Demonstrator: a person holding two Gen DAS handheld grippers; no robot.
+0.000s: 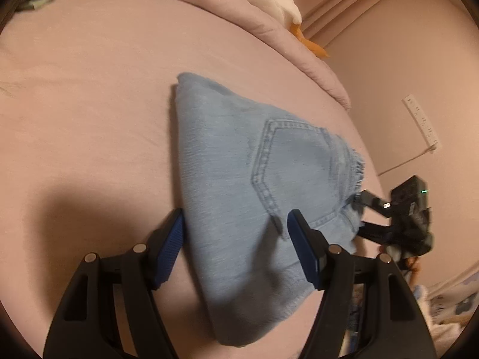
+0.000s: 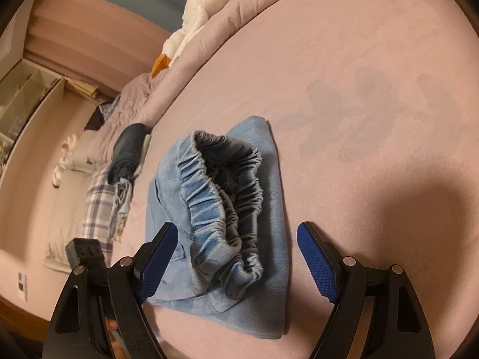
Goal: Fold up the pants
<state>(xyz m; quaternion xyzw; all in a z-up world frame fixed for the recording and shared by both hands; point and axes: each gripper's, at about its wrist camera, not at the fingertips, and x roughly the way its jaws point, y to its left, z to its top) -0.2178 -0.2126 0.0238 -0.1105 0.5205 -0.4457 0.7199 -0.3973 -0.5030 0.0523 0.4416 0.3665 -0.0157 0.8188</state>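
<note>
Left wrist view. Nearest the lens we see the left gripper [image 1: 235, 224], its blue pads spread wide and holding nothing; the left pad touches or nearly touches the denim edge, the right pad hangs over the cloth. Between and beyond them lie the folded jeans [image 1: 239, 179], a compact light-blue bundle on the pink bed sheet [image 1: 89, 104]. Its long axis runs from near centre to far left-centre, roughly along the fingers, with the back pocket [image 1: 287, 164] facing up on the right half. At the right edge, the right gripper [image 1: 363, 209] meets the gathered waistband end; we cannot tell from here whether it touches.

Right wrist view. Nearest the lens is the right gripper [image 2: 238, 239], likewise spread wide and empty, straddling the jeans [image 2: 269, 209]. Here the elastic waistband [image 2: 221, 197] gapes towards us, its grey inside showing, which the other view hides. This view lacks the pocket face. At far left lie a dark garment [image 2: 128, 149] and plaid cloth [image 2: 95, 209].

We judge the fold nearly complete; both grippers sit equally near, at adjacent sides.
</note>
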